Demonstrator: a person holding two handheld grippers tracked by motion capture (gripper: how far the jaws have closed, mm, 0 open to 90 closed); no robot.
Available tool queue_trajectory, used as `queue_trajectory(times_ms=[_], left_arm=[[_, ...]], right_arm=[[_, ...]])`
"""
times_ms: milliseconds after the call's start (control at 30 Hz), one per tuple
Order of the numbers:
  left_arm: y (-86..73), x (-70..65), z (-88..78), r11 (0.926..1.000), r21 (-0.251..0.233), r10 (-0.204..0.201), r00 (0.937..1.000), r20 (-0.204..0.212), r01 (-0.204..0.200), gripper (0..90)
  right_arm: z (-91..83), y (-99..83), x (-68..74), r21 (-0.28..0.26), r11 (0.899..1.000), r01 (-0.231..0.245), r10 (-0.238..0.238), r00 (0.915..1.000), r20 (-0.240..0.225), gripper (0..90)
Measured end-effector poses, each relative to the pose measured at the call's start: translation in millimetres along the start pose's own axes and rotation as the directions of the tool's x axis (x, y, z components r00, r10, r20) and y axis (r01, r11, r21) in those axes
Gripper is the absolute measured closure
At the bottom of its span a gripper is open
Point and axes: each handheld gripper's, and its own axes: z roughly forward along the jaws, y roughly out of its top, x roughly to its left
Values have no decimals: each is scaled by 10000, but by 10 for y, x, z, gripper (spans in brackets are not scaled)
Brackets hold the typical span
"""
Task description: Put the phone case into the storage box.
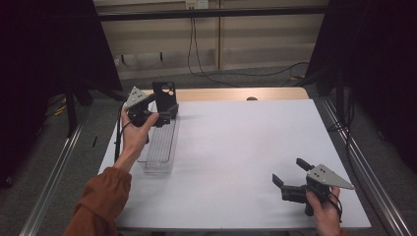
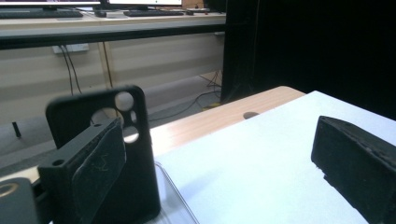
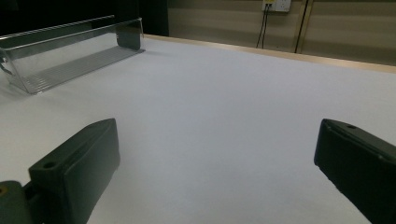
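The white table (image 1: 236, 162) lies in front of you, its wooden far edge showing at twelve o'clock, with dark curtains to either side and cables on the floor beyond.

The next largest thing is the clear plastic tray (image 1: 160, 152), a long narrow bin lying at about ten o'clock on the table, running away from you. In the right gripper view its ribbed floor and see-through walls (image 3: 70, 60) sit at the upper left, well apart from that gripper's jaws.

At the far end of the tray stands the black phone case (image 1: 164, 95), upright, with its round camera holes at the top. In the left gripper view the case (image 2: 135, 154) rises just behind the nearer jaw; whether its foot rests inside the tray or just at its end, you cannot tell.

Your left gripper (image 1: 157, 115) is held at ten o'clock, above the tray's far end, beside the case. Its jaws stand wide apart: one is close against the case and the other is far off over bare table, so nothing is pinched.

Your right gripper (image 1: 290, 174) sits at about four o'clock, near the table's near edge, held by your right hand (image 1: 322, 209). Its jaws are spread wide too, with only white table between them.
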Motion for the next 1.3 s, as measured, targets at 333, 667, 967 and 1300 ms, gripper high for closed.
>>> queue_trajectory(times_ms=[333,667,967,1300], left_arm=[[-149,-89,-209,9997,-230,-51,9995,321,58,27],[-212,-112,-459,9994,-336,7,10000,-82,-10,26],[-287,-204,-663,9988,-485,11,9998,206,-1,26],[-454,-242,-814,9991,-423,-18,9998,206,27,26]], right_arm=[[-1,18,23,-81,9998,166,-166,9998,-74,0],[-8,18,13,-99,9998,180,-181,9998,-43,0],[-21,22,6,-127,9998,136,-136,9999,-2,0],[-22,18,-2,-86,9998,158,-157,9999,25,0]])
